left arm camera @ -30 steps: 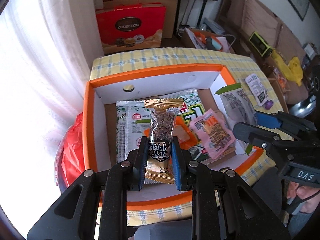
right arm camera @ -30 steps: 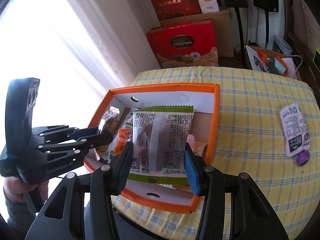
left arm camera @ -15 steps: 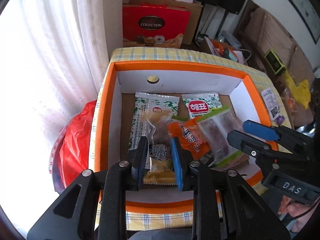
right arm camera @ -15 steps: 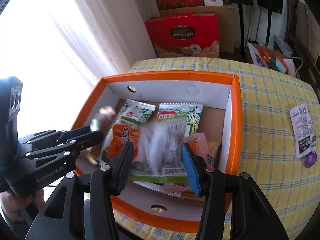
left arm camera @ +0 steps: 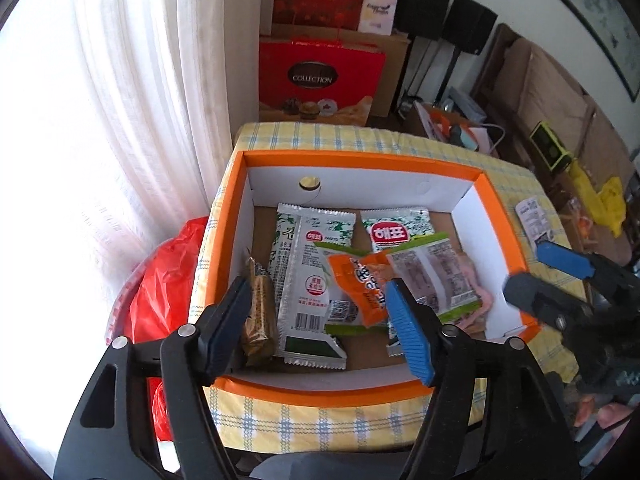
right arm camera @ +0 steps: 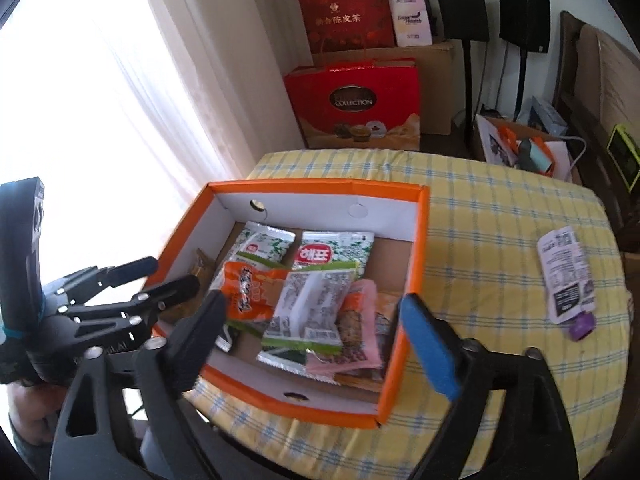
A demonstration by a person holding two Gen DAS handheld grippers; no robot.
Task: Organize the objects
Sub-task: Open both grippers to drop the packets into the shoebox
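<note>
**Snack packets lie in the orange box, both tools let go**

A sheer white curtain (left arm camera: 132,120) glows along the left of the room. Beside it red glossy gift bags (left arm camera: 320,76) stand stacked on brown cartons, with dark speakers (left arm camera: 464,24) further right. The worktop (right arm camera: 500,232) wears a yellow checked cloth, soft and slightly rumpled. On it sits the shallow orange cardboard box (left arm camera: 360,158), white inside, with a round hole in its far wall.

At the box's left wall rests the gold-ended candy packet (left arm camera: 258,312), just beside the left tool (left arm camera: 320,328), whose jaws have just been opening and now stand apart, clear of it. Next come two crinkly silver-green seaweed packets (left arm camera: 312,264), an orange pouch (right arm camera: 250,288) and the green-edged clear packet (right arm camera: 308,308) lying flat on the heap. The right tool (right arm camera: 320,336) hovers above that packet, jaws just spread wide, released. Further right, alone on the cloth, lies a white pouch with a purple cap (right arm camera: 564,280)
</note>
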